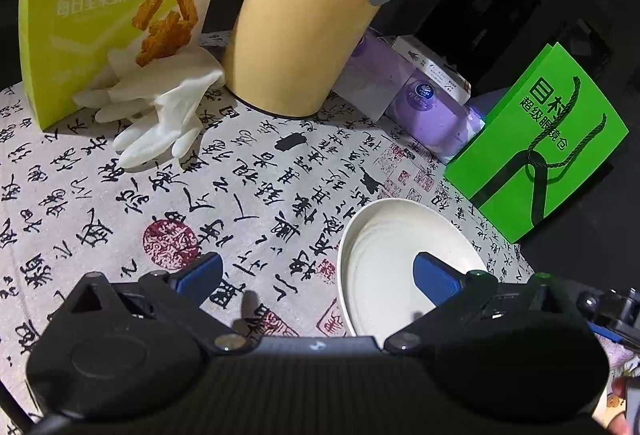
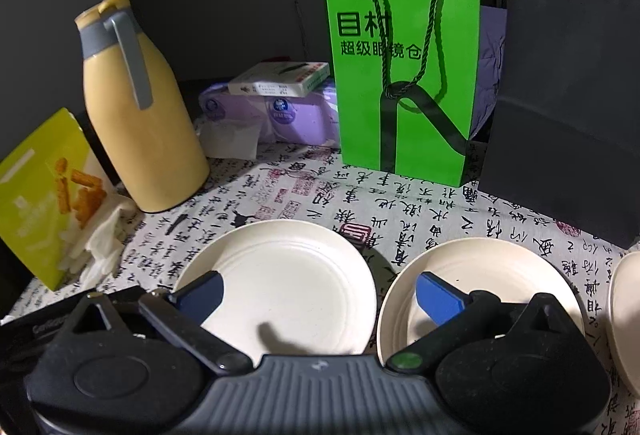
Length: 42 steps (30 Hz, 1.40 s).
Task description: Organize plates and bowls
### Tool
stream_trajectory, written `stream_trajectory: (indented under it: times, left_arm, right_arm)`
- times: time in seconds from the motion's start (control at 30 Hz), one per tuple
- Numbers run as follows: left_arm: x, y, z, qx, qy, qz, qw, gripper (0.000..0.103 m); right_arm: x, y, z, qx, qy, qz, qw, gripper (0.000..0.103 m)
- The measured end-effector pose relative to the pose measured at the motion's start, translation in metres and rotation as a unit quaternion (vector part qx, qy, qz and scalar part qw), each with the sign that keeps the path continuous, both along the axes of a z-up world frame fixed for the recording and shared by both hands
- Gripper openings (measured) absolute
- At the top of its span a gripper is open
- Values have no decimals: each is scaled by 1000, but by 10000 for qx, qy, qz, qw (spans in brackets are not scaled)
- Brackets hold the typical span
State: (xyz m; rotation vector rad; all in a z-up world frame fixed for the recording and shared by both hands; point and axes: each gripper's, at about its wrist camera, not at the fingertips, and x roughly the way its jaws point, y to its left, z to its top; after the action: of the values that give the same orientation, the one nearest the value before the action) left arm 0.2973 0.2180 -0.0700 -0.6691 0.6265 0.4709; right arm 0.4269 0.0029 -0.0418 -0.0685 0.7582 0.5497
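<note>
A cream plate lies on the calligraphy-print tablecloth at the lower right of the left wrist view. My left gripper is open; its right finger hangs over the plate, its left finger over bare cloth. In the right wrist view two cream plates lie side by side: one in the middle, another to its right. A third cream dish is cut off at the right edge. My right gripper is open, empty, spanning both plates from above.
A yellow jug with a grey handle stands at the back left, beside a snack box and white gloves. Purple tissue packs, a green paper bag and a dark bag line the back.
</note>
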Motion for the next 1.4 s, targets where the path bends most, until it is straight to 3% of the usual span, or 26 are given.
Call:
stream_trajectory:
  times: [0.13,0.43,0.5,0.63,0.83,0.97,1.2,1.4]
  left_arm:
    - [4,2,-6,-51,48,-72,9999,103]
    - [8,1,-16,-140,186,-183,9996,101]
    - [11,-2,-17,-33,263,-282,9993,95]
    - [15,-4,-21,-14,331,-352,9988,85]
    - [19,-5,-25,-24,372,-407,9985,70]
    - [21,-6,-27,-22,402,-450,9982,62]
    - [22,-7,-28,-151,347,-583,9976,52]
    - [24,-8,-32,-299,347,-721,9963,26]
  right_arm:
    - [10,9,-8,-177,19,12,9998,100]
    - [36,30,-28,-779,102,93,9969,83]
    - [42,34,-34,-922,115,92,9956,82]
    - [57,38,-50,-1145,345,38,9928,59]
    - [65,42,-61,-1234,295,17,9919,58]
    - [68,46,-63,-1177,365,114,9923,43]
    - [71,48,-74,-1284,513,80,9904,40]
    - [71,44,-73,-1257,531,76,9906,32]
